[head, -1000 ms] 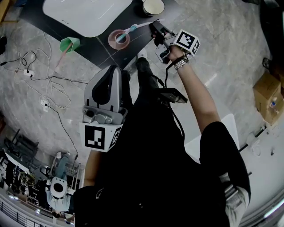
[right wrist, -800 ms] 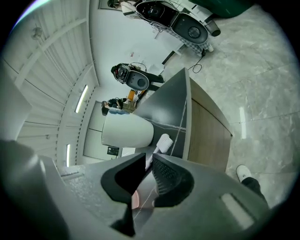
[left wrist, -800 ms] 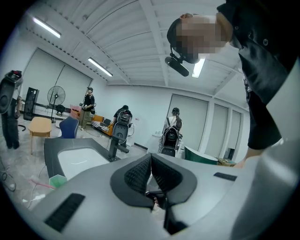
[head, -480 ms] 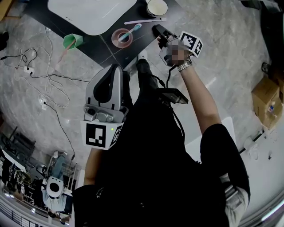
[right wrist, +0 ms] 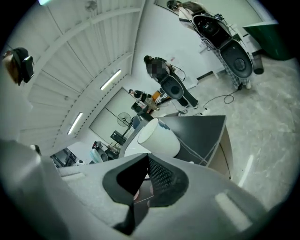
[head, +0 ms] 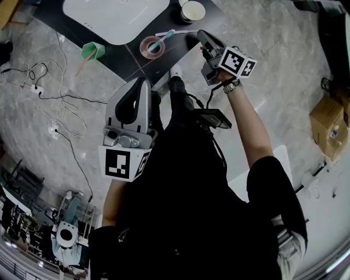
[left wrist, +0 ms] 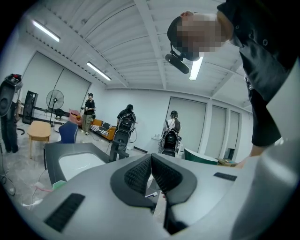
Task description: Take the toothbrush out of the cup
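The toothbrush (head: 168, 34), with a teal head and a white handle, lies on the black table (head: 117, 57) beside a pink tape roll (head: 151, 47). The white cup (head: 192, 10) stands at the table's far edge and fills the middle of the right gripper view (right wrist: 159, 138). My right gripper (head: 200, 35) hovers above the table's right end, close to the brush but apart from it; its jaws (right wrist: 147, 157) meet with nothing between them. My left gripper (head: 143, 83) hangs lower over the floor, short of the table, its jaws (left wrist: 151, 157) closed and empty.
A white basin (head: 115, 13) takes up the table's left part. A green cup (head: 93, 52) lies on the floor by the table's left corner, near loose cables (head: 60, 109). A cardboard box (head: 328, 123) sits at the right. People stand far off in the room (left wrist: 125, 123).
My right gripper has risen from the table and rolled, drawing away from the toothbrush, which stays lying by the tape roll. The left gripper has kept still.
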`<action>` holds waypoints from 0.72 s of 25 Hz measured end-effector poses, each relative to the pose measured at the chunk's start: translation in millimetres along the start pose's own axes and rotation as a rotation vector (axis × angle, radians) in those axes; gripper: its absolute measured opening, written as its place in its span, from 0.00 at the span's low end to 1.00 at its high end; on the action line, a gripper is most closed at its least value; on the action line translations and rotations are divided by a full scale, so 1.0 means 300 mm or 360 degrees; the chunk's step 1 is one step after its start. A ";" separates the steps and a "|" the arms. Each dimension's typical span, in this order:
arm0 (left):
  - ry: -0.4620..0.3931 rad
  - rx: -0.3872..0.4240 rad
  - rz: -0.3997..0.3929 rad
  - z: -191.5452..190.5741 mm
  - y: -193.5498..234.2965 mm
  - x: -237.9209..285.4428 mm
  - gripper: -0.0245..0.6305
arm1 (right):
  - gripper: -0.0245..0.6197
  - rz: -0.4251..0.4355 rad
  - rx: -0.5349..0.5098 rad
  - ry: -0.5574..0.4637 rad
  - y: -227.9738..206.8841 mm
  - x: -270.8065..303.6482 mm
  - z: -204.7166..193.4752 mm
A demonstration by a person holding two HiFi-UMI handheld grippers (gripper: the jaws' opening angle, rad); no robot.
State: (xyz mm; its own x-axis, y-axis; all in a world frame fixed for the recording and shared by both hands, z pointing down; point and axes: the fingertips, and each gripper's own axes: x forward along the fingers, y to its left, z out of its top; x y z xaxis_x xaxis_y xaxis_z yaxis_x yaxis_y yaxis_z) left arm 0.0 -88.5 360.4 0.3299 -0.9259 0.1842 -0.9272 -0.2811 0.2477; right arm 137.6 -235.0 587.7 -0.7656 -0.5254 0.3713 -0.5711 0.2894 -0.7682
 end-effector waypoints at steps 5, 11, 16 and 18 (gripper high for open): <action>-0.0049 0.0030 -0.0021 0.040 -0.008 -0.015 0.05 | 0.05 0.0055 -0.0201 -0.0055 0.105 -0.052 0.081; -0.0102 0.0062 -0.0038 0.080 -0.013 -0.044 0.05 | 0.05 0.0103 -0.0464 -0.0131 0.256 -0.145 0.190; -0.0148 0.0057 -0.0024 0.111 -0.011 -0.084 0.05 | 0.05 0.0116 -0.0619 -0.0218 0.377 -0.249 0.264; -0.0163 0.0060 -0.0017 0.120 -0.006 -0.102 0.05 | 0.05 0.0128 -0.0666 -0.0253 0.429 -0.285 0.284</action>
State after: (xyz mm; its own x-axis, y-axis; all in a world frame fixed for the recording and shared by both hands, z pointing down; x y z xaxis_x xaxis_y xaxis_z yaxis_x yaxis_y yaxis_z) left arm -14.8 -68.8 320.0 0.3217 -0.9432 0.0833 -0.9303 -0.2985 0.2130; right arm 154.7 -220.9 412.6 -0.7763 -0.5946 0.2091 -0.6070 0.6158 -0.5024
